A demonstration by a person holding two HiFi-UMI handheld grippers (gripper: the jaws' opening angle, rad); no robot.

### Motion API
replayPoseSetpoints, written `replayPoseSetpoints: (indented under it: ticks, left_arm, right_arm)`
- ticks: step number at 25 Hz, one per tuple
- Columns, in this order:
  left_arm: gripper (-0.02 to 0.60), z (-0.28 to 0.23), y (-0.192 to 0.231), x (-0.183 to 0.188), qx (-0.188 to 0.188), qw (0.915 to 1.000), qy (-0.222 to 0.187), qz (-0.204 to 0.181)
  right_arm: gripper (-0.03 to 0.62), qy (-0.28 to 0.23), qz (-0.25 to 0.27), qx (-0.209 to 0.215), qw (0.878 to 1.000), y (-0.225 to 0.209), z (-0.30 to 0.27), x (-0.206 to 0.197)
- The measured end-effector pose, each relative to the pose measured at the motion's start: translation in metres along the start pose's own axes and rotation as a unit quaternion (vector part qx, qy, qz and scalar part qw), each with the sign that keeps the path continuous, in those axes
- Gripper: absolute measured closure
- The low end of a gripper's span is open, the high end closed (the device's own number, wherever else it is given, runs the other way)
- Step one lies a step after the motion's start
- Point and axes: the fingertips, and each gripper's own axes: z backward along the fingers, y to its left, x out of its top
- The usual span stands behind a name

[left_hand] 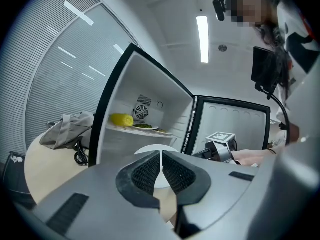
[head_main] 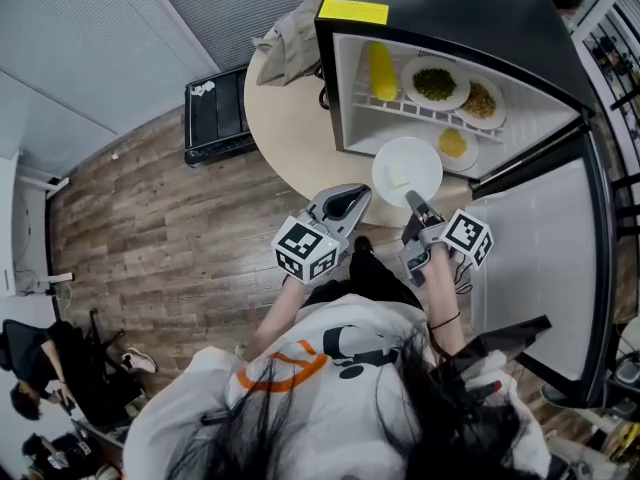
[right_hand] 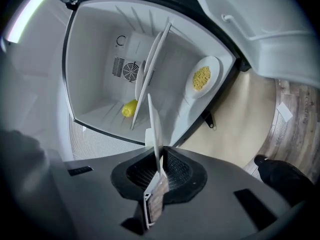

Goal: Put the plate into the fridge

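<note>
The small black fridge (head_main: 440, 8) stands open on a round beige table (head_main: 290, 128). My right gripper (head_main: 416, 208) is shut on the rim of an empty white plate (head_main: 407, 171), which hangs just in front of the fridge's lower compartment. In the right gripper view the plate (right_hand: 154, 129) shows edge-on, clamped between the pads of my right gripper (right_hand: 159, 166). My left gripper (head_main: 345, 206) is shut with nothing in it, just left of the plate. In the left gripper view the plate (left_hand: 150, 148) peeks over the closed left gripper (left_hand: 161, 166).
Corn (head_main: 381, 68) and two plates of food (head_main: 435, 83) sit on the wire shelf; a plate of yellow food (head_main: 453, 145) lies below. The fridge door (head_main: 545, 248) stands open at right. A grey bag (head_main: 290, 33) lies on the table.
</note>
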Motion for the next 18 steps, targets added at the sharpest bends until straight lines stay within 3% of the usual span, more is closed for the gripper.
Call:
replayPoseSetpoints:
  ticks: [18]
  left_arm:
    - [0.572,-0.042,0.055,0.015,0.016,0.9997,0.013,0.01]
  right_arm:
    - [0.563,0.051,-0.005,-0.057,0.997,-0.037,-0.099,0.038]
